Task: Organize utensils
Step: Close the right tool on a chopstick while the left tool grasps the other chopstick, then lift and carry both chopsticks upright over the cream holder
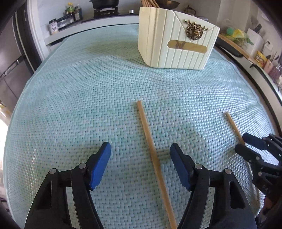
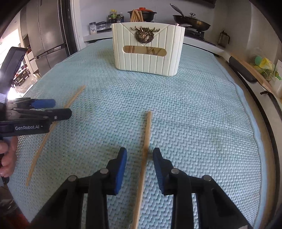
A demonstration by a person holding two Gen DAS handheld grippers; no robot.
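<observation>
Two wooden chopsticks lie on the light blue woven mat (image 1: pixel 88 91). The left chopstick (image 1: pixel 149 141) lies between the open jaws of my left gripper (image 1: pixel 140 149), untouched; it also shows in the right wrist view (image 2: pixel 58 116). The right chopstick (image 2: pixel 146 146) lies between the open jaws of my right gripper (image 2: pixel 139 155), untouched; it also shows in the left wrist view (image 1: pixel 234 126). A cream ribbed utensil holder (image 2: pixel 147 51) with a brass deer emblem stands at the far end of the mat, with chopsticks inside it. It also shows in the left wrist view (image 1: pixel 176 38).
Behind the mat is a kitchen counter with a stove, a black pot (image 2: pixel 141 13), a wok (image 2: pixel 192 21) and bottles (image 2: pixel 115 16). A steel fridge (image 2: pixel 47 33) stands at the left. The mat's right edge (image 2: pixel 253 123) borders a dark table rim.
</observation>
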